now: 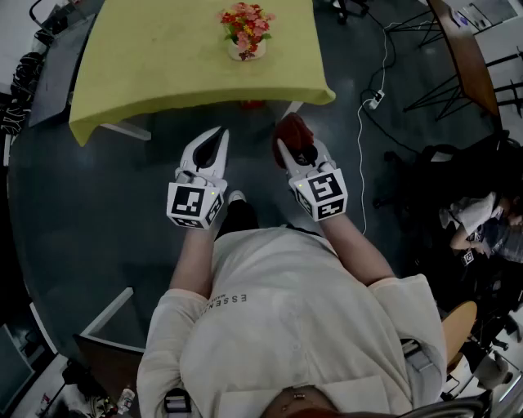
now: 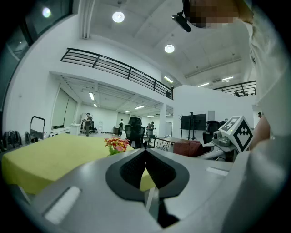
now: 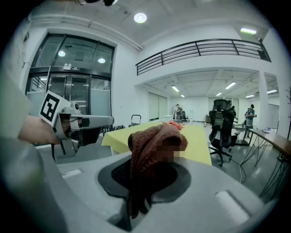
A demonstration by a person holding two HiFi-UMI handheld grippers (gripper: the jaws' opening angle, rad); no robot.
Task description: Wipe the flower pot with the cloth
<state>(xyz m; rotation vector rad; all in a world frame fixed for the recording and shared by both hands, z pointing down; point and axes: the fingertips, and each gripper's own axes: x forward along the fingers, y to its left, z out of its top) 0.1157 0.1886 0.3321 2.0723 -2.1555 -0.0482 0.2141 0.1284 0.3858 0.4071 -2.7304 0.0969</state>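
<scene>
Spreading over the far side of the dark floor (image 1: pixel 82 245), a table (image 1: pixel 163 65) under a yellow-green cover is the biggest thing ahead of the person (image 1: pixel 294 343). The person stands on the near side, short of the table's edge, in a pale shirt. Small print runs down the left of the shirt's back. Only "ESSEN" can be read; the rest is too small.

Both forearms reach toward the table. Each hand carries a white gripper with a cube of black-and-white square markers at its back. The left gripper (image 1: pixel 219 135) points level at the table, its jaws clenched tip to tip with nothing between them. The right gripper (image 1: pixel 283 147), just beside it on the right, tilts a little downward. Its jaws are clamped on the cloth (image 1: pixel 292 129), a reddish-brown knitted bundle that bulges up above the pads and hangs down between them. Both grippers are over the floor, apart from the table's near edge.

A white cable (image 1: pixel 359 139) trails over the floor to the right of the table. The flower pot (image 1: pixel 246 51), small and pale, sits on the table right of its middle, well apart from the cloth and both grippers. It holds a bunch of red, orange and pink flowers (image 1: pixel 245 20).
</scene>
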